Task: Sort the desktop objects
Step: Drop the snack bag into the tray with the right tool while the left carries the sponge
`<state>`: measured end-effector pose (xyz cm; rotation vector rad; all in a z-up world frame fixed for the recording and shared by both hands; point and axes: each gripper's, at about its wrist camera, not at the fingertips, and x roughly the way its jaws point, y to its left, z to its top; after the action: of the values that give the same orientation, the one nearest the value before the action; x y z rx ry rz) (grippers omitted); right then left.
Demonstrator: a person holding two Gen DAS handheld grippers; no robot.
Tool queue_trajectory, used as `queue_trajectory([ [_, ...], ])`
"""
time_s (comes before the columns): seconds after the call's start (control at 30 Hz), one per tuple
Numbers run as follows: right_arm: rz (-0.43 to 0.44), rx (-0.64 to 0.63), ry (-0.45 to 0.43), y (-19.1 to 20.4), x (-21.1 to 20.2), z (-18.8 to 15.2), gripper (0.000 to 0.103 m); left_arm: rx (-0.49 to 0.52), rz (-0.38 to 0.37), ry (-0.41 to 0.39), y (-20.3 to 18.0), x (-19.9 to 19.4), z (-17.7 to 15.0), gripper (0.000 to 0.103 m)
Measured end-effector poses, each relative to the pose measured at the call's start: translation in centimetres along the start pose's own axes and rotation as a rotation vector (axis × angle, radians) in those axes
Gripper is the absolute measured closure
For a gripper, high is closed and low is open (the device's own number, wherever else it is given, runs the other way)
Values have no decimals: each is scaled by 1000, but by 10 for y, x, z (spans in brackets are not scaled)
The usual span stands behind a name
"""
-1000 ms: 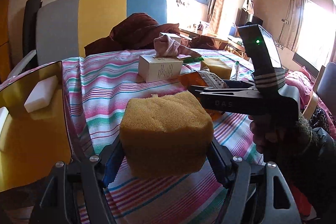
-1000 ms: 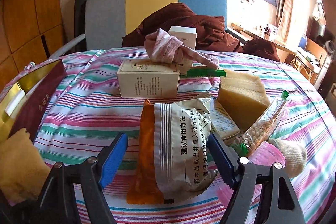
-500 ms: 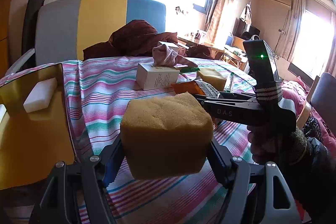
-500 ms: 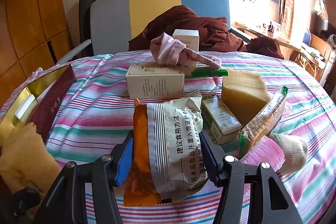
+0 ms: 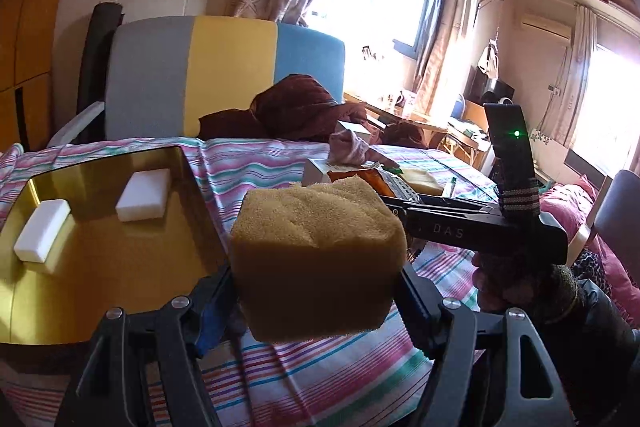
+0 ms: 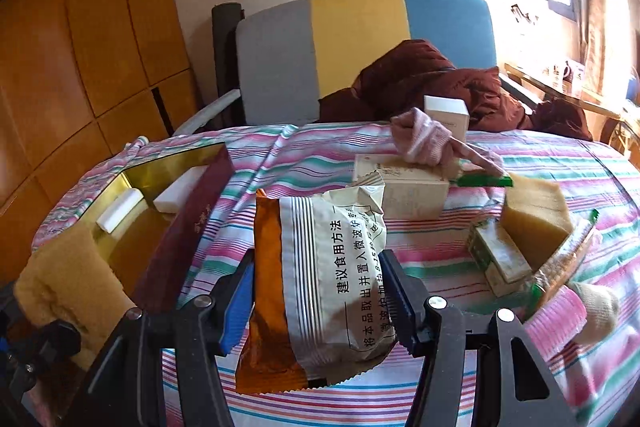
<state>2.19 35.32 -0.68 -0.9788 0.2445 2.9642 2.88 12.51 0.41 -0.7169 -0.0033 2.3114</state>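
My left gripper (image 5: 316,291) is shut on a yellow sponge block (image 5: 316,255), held above the striped tablecloth just right of the gold-lined box (image 5: 100,267). Two white blocks (image 5: 144,195) lie inside that box. My right gripper (image 6: 320,303) is shut on an orange-and-white snack packet (image 6: 320,291), lifted off the cloth. In the right wrist view the held sponge (image 6: 64,287) shows at the far left beside the box's maroon wall (image 6: 188,227). The right gripper's black body (image 5: 480,231) crosses the left wrist view, held by a gloved hand (image 5: 520,291).
On the striped cloth (image 6: 280,163) lie a cream carton (image 6: 404,191), a pink glove (image 6: 424,143), a small white box (image 6: 448,115), a second sponge (image 6: 536,215), a green-white carton (image 6: 496,259) and a clear bag of grains (image 6: 560,263). A chair (image 6: 360,47) with a brown garment stands behind.
My right gripper closed on the snack packet and lifted it. My left gripper carried the sponge leftward toward the gold box, whose inside now shows more fully.
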Motion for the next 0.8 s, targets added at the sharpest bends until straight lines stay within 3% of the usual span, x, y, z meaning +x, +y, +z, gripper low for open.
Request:
queue_trajectory([
  [0.2,119,-90,-18,60,8,21,43,-92,165,-61,59,-36,7,30],
  [0.43,238,-234,5,145,34,34,43,-221,292,-67,124,-55,-2,30],
  [0.63,201,-317,77,188,74,31,43,-272,325,-59,151,-59,-12,30],
  [0.8,182,-318,155,189,106,29,43,-294,323,-44,161,-57,-18,30],
])
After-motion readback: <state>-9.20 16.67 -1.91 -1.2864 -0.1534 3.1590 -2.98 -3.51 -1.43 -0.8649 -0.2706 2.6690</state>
